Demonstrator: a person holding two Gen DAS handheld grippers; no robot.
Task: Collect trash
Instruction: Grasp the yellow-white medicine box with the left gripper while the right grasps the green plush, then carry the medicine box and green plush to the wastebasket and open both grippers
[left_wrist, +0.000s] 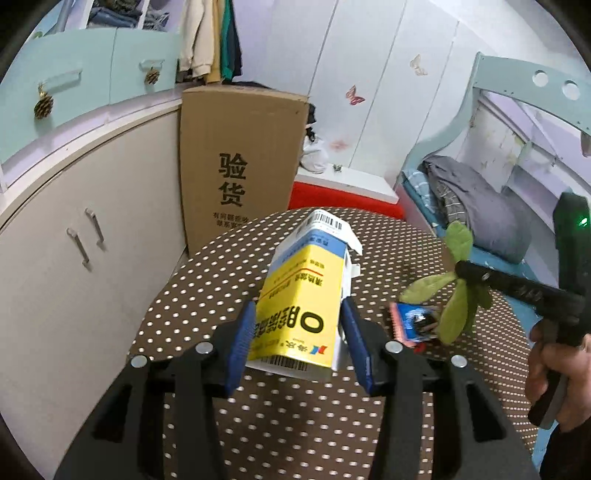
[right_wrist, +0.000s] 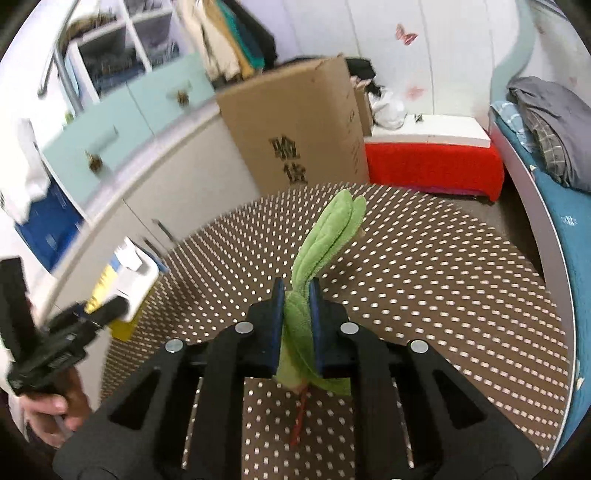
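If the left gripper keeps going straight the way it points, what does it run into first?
Probably the polka-dot table. The left gripper, shut on the yellow box, points down across it; the tall cardboard box stands beyond. Depth is unclear.

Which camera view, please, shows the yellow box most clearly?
The left wrist view: the yellow box fills the middle, sharp, with print and barcodes showing, held between the left hand-held gripper pads. The right wrist view shows only a blurred part at its left edge.

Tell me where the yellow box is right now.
The yellow box sits clamped in the left gripper, lifted over the dotted table in the left wrist view, left of the green leaves held by the right gripper.
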